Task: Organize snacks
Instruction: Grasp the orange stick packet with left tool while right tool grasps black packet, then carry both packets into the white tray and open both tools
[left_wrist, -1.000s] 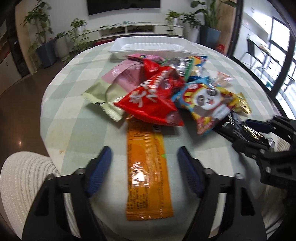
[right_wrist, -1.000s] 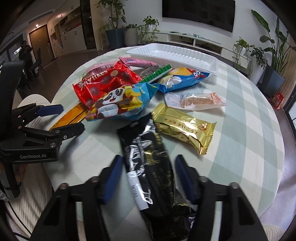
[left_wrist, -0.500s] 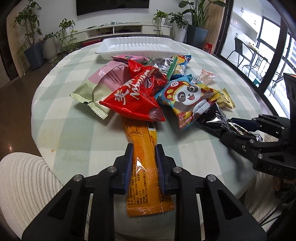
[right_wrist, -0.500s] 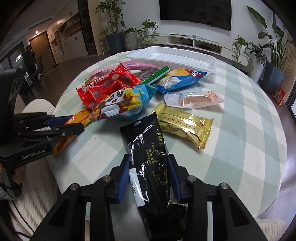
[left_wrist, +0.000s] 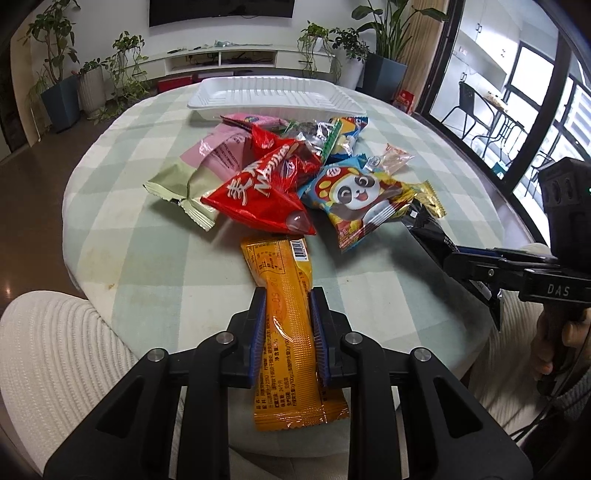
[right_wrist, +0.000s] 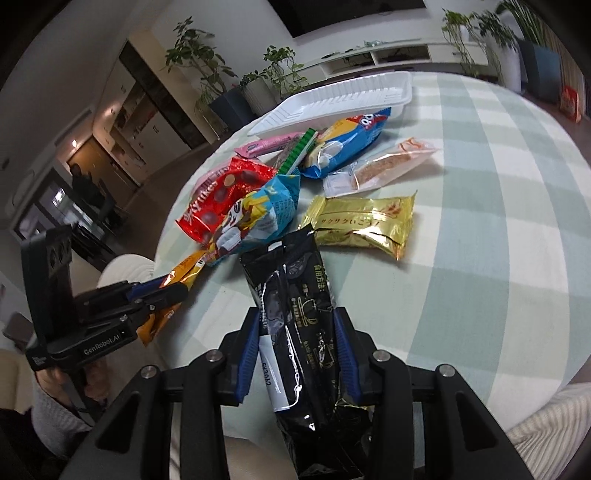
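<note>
My left gripper (left_wrist: 287, 295) is shut on a long orange snack packet (left_wrist: 286, 317), held at the near edge of the round table. My right gripper (right_wrist: 295, 314) is shut on a long black snack packet (right_wrist: 299, 317); it also shows in the left wrist view (left_wrist: 424, 225). A pile of snacks lies mid-table: a red bag (left_wrist: 266, 188), a panda bag (left_wrist: 358, 195), a pink and green packet (left_wrist: 207, 166), a gold packet (right_wrist: 362, 221), a clear-wrapped bar (right_wrist: 388, 166) and a blue bag (right_wrist: 347, 140). A white tray (left_wrist: 277, 96) stands empty at the far side.
The table has a green and white checked cloth (left_wrist: 147, 236). White cushioned seats (left_wrist: 55, 350) sit by its near edge. The right gripper's body (left_wrist: 517, 273) is at the right of the left view, the left gripper's body (right_wrist: 110, 317) at the left of the right view.
Both grippers closed from wide open onto their packets. They have since pulled the orange and black packets back from the pile, and the right view has tilted.
</note>
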